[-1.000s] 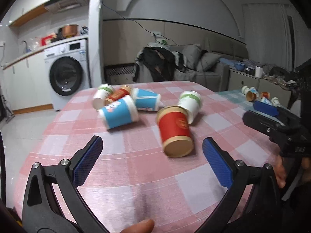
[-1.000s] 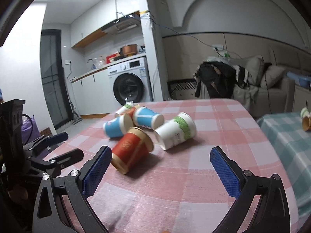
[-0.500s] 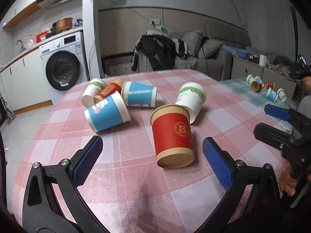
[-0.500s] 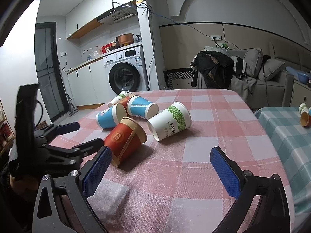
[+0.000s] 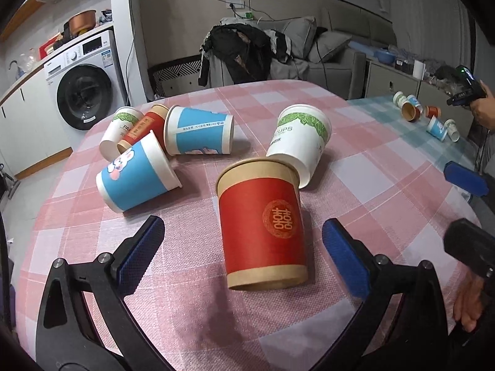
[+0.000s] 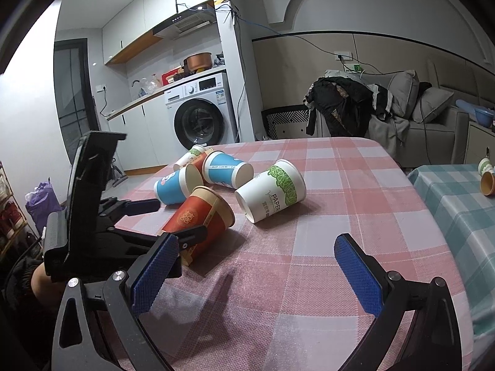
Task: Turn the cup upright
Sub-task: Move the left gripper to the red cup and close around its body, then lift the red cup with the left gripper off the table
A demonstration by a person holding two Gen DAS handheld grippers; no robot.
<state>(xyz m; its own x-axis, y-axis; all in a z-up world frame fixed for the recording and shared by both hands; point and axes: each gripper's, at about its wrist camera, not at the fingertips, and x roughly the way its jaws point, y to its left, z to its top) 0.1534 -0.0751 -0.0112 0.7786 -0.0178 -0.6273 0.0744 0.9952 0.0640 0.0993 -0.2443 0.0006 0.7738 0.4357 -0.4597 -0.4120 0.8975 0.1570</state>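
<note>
Red cup [image 5: 263,225] lies on its side on the table [image 5: 386,167]. Red band with a gold double-happiness emblem, kraft-brown trim at both ends. In the left view its base end points at the camera and its mouth end faces away, next to the white-green cup [image 5: 298,142]; whether they touch is unclear. In the right view the red cup [image 6: 198,221] is left of the white-green cup [image 6: 272,190], tilted, mouth up-right.

Left claw [image 5: 244,258] wide apart, blue pads either side of the red cup's base end, not touching it. Right claw [image 6: 256,273] also wide apart, empty, over bare cloth in front of the red cup. In the right view the left claw [image 6: 161,219] reaches in from the left, one finger across the red cup's lower end.

Behind the red cup, all on their sides: rabbit-print blue cup [image 5: 137,174], a second blue cup [image 5: 199,130], a smaller red cup [image 5: 144,126], another white cup [image 5: 120,130].

Versus 1.0 s ago: the left claw has closed in, so the red cup looks much larger and now sits between its pads; it was ahead of them. Cups have not shifted. The right claw's spread is unchanged.
</note>
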